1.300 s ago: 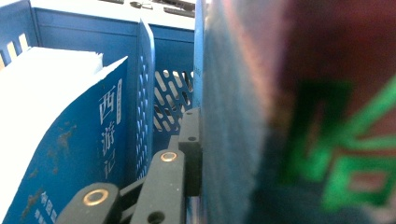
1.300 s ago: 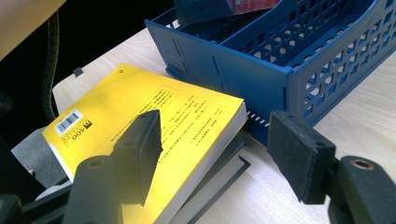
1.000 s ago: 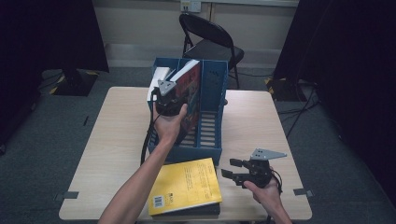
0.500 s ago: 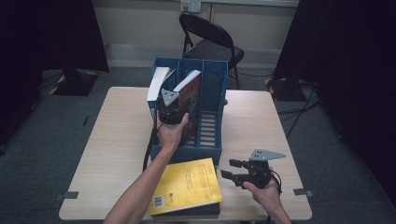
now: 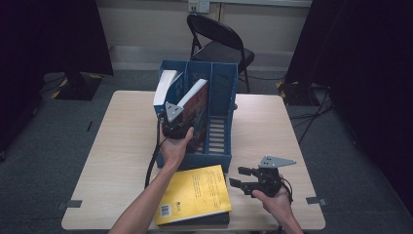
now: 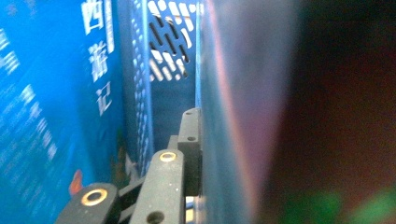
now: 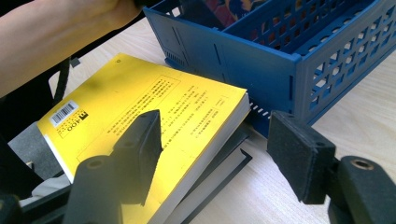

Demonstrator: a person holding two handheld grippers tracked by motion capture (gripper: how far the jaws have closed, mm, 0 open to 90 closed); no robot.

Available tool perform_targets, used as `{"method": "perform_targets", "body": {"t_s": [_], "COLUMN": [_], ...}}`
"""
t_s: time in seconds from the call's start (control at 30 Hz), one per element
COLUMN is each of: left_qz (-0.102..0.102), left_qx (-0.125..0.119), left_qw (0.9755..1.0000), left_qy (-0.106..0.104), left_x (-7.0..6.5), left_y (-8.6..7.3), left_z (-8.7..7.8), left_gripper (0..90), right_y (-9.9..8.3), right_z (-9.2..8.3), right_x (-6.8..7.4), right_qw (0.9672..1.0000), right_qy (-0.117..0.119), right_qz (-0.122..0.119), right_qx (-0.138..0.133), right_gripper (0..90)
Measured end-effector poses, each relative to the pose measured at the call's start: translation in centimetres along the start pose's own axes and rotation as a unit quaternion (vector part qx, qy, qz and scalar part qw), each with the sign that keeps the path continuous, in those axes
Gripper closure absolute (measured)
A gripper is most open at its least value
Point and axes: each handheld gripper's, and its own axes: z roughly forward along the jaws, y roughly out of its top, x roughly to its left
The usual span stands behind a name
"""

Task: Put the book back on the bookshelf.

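High view: left gripper (image 5: 176, 127) jaws clamped on red-covered book (image 5: 197, 109) in blue rack (image 5: 221, 146), right gripper (image 5: 243, 178) jaws wide, empty

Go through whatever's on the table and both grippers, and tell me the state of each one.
Left gripper: shut on the red book.
Red book: tilted, partly inside the blue file rack.
White-edged book: standing in the rack's left slot.
Yellow book: flat, atop a dark book.
Right gripper: open, holding nothing.

Bare forearms, no sleeves, black left gripper (image 5: 176, 127) with grey three-cornered plate and trailing black cable, black right gripper (image 5: 243, 176) with matching plate, brass-ringed screw holes, foam-like black pads (image 7: 299, 156)
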Motion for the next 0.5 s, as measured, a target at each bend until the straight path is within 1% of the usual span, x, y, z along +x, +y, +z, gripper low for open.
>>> {"method": "perform_targets", "body": {"t_s": [0.03, 0.1, 0.17, 0.2, 0.3, 0.33, 0.47, 0.5], "left_qz": [0.000, -0.008, 0.004, 0.008, 0.012, 0.009, 0.013, 0.005], "left_qx": [0.002, 0.001, -0.002, 0.000, 0.003, 0.004, 0.006, 0.004], "left_qw": [1.0000, 1.0000, 1.0000, 1.0000, 0.9999, 0.9999, 0.9997, 0.9996], "left_qy": [0.000, -0.002, 0.003, 0.001, -0.010, -0.011, -0.018, -0.026], "left_x": [0.0, 0.3, 0.2, 0.2, 0.3, 0.3, 0.4, 0.5], "left_y": [-0.1, -0.3, -0.6, -0.7, -0.7, -0.7, -0.4, -0.3], "left_z": [-0.2, -0.5, -0.8, -1.0, -1.4, -1.6, -2.1, -2.3], "left_gripper": [73.6, 73.5, 73.0, 72.7, 71.7, 71.3, 68.4, 67.6], "right_y": [0.0, 0.0, 0.1, 0.1, 0.1, 0.1, 0.0, 0.0], "right_z": [0.0, 0.2, 0.3, 0.3, 0.4, 0.4, 0.5, 0.5], "right_x": [0.0, 0.1, 0.3, 0.4, 0.3, 0.3, 0.3, 0.3], "right_qw": [1.0000, 1.0000, 1.0000, 1.0000, 1.0000, 1.0000, 0.9999, 0.9999], "right_qy": [0.001, -0.001, 0.002, 0.002, 0.001, 0.002, 0.002, 0.002], "right_qz": [0.001, -0.002, -0.004, -0.006, -0.005, -0.004, -0.006, -0.006], "right_qx": [0.000, 0.005, 0.004, 0.005, 0.006, 0.006, 0.009, 0.009], "right_gripper": [34.8, 34.8, 34.8, 34.8, 34.8, 34.8, 34.8, 34.8]}}
